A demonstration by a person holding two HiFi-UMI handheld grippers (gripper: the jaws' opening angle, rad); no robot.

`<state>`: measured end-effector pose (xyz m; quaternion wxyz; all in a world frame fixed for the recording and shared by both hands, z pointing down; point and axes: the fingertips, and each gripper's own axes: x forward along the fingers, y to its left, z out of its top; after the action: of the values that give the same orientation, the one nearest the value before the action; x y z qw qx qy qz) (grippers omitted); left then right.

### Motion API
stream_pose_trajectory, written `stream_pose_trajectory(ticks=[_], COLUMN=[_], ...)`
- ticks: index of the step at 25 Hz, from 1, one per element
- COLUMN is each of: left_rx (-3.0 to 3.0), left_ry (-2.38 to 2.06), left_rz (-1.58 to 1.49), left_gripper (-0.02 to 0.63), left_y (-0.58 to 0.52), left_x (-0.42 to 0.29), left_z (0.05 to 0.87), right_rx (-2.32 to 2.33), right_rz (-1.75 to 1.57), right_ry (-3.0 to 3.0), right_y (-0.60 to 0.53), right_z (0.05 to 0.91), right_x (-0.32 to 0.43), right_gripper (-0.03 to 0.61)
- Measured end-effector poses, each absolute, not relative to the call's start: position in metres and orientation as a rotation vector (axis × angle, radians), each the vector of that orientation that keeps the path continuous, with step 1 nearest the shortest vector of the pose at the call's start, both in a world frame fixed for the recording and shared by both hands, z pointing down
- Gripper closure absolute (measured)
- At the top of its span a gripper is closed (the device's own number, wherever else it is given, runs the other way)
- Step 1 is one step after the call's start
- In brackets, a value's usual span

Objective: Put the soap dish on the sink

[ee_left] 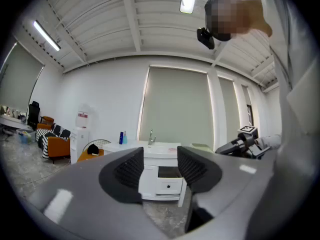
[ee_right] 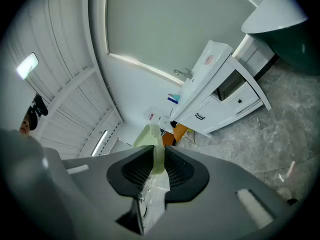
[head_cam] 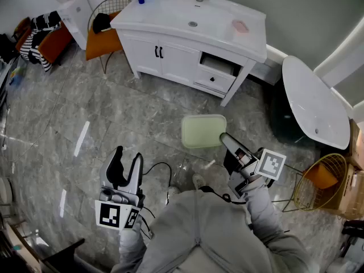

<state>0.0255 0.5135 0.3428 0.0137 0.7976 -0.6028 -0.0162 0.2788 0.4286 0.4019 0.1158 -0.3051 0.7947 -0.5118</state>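
Smooth pale-green rounded-rect soap dish (head_cam: 202, 131) in R gripper (head_cam: 223, 137)

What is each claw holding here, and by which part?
The right claw grips the green soap dish by its rim; the left claw is open, empty.

Pale green soap dish (head_cam: 203, 131) clamped in right tool (head_cam: 223, 137), well apart from white sink (head_cam: 168, 13).

A staged indoor room: white vanity sink (head_cam: 193, 24), water dispenser (head_cam: 75, 13), orange chairs (head_cam: 102, 38), marble-tile floor (head_cam: 114, 118).
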Motion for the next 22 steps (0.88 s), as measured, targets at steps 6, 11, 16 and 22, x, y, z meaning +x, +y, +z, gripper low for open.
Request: stream_pose_trajectory(ticks=[6,11,16,22], left_rx=[2.512,2.505,2.496,2.486], left_ry=[-1.877,-1.877,-1.874,-1.879], left_rz=[-0.013,-0.03,-0.037,-0.049], left_gripper=[0.388,0.388,0.388,0.388], left_y=[0.514,0.513,0.517,0.522], left_x=[0.029,0.026,0.021,0.004], left_z=[0.34,0.341,0.343,0.344], right_rx=[-0.89,-0.885,-0.888,-0.889], right_rz=[-1.485,-1.48,-1.477,-1.47], right_ry=[2.342,2.348,2.353,2.367], right_y=[0.429,0.427,0.429,0.427], right_z=[0.399,0.398,0.398,0.395], right_x=[0.274,0.271,0.267,0.247], right_gripper=[0.511,0.511,0.511,0.511])
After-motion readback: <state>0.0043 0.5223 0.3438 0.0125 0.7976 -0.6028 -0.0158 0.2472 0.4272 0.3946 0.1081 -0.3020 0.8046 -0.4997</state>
